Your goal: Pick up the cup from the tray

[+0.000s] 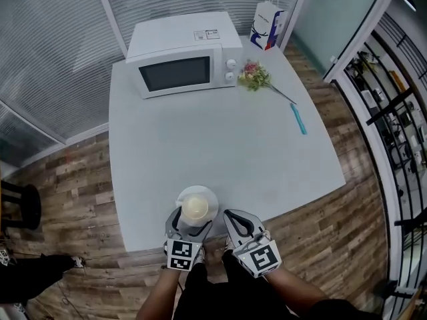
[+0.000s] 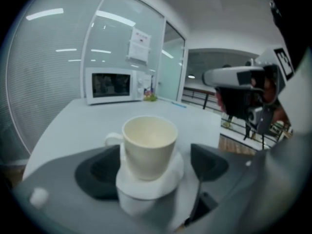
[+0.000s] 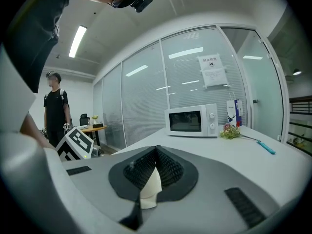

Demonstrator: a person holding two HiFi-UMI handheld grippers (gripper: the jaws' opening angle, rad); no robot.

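Head view. Pale grey table (image 1: 220,145). At the far side is a white microwave (image 1: 185,62), with a paper bag (image 1: 267,25) to its far right. Flowers (image 1: 257,77) lie just right of the microwave, and a thin blue stick (image 1: 298,120) lies nearer, toward the right edge. The cup (image 1: 195,207) stands upright on a round white saucer (image 1: 211,196) at the near edge of the table. The left gripper (image 1: 192,224) reaches in from the near side, one jaw on each side of the cup. The right gripper (image 1: 235,220) sits just right of the saucer.

Left gripper view. Jaws spread wide. The cup and saucer stand between them, and neither pad touches the cup, so nothing is gripped. The cup's handle points left. The right gripper shows high on the right.

Right gripper view. Jaw tips are closed together, with nothing visibly clamped. A pale patch shows in the gap behind the tips; I cannot tell what it is. A person (image 3: 53,108) stands far left.
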